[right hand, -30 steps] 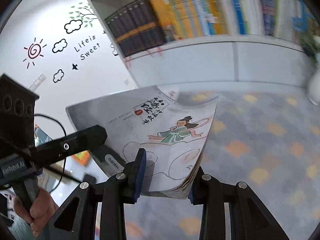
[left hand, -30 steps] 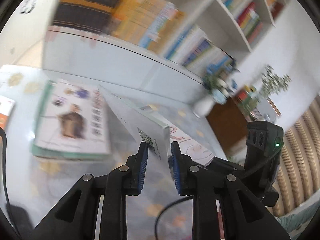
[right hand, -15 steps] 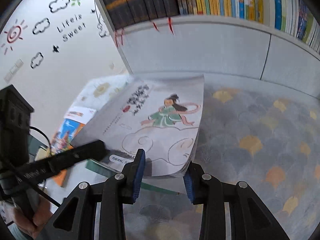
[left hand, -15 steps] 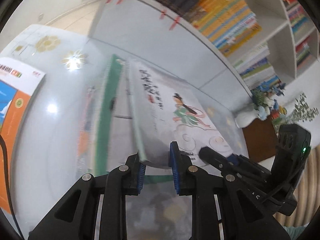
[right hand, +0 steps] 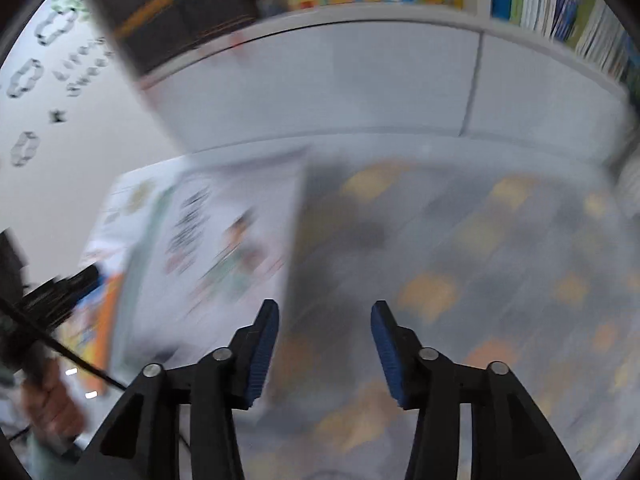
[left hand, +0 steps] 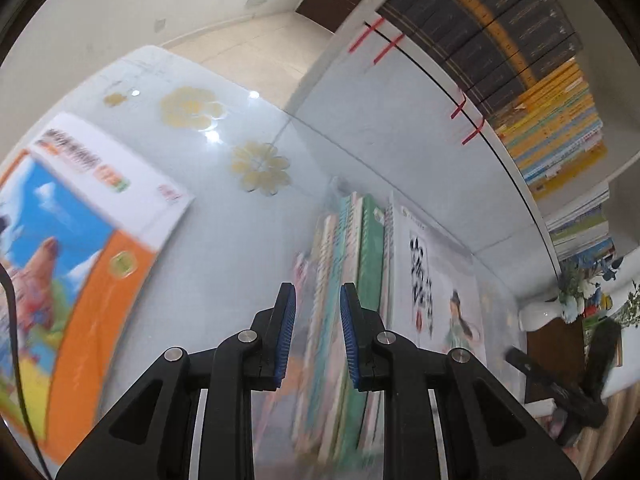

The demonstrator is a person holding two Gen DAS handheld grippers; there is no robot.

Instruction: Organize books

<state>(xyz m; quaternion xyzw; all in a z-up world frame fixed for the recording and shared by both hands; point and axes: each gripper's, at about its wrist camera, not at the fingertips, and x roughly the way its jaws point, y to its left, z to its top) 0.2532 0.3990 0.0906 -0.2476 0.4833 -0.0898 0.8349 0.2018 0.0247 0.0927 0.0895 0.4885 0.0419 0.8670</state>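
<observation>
A white book [left hand: 440,280] with a green-robed figure on its cover lies flat on a stack of green books [left hand: 368,272] on the glass table [left hand: 240,240]. In the right wrist view the same white book [right hand: 216,236] is blurred. My left gripper [left hand: 316,304] hovers over the stack's left edge; its jaws are almost together and grip nothing. One of its fingers [right hand: 80,280] shows at the left of the right wrist view. My right gripper [right hand: 324,312] is just right of the white book. Its jaws are opening, with nothing between them.
An orange and blue picture book [left hand: 80,260] lies at the table's left. A white bookshelf [left hand: 520,60] full of upright books runs along the far side. A white vase [left hand: 536,316] with flowers stands at the right. A person's hand [right hand: 52,396] holds the left tool.
Both grippers held the white book in the air; it now lies on the green stack. My left gripper slid left off it. My right gripper let go and its jaws spread.
</observation>
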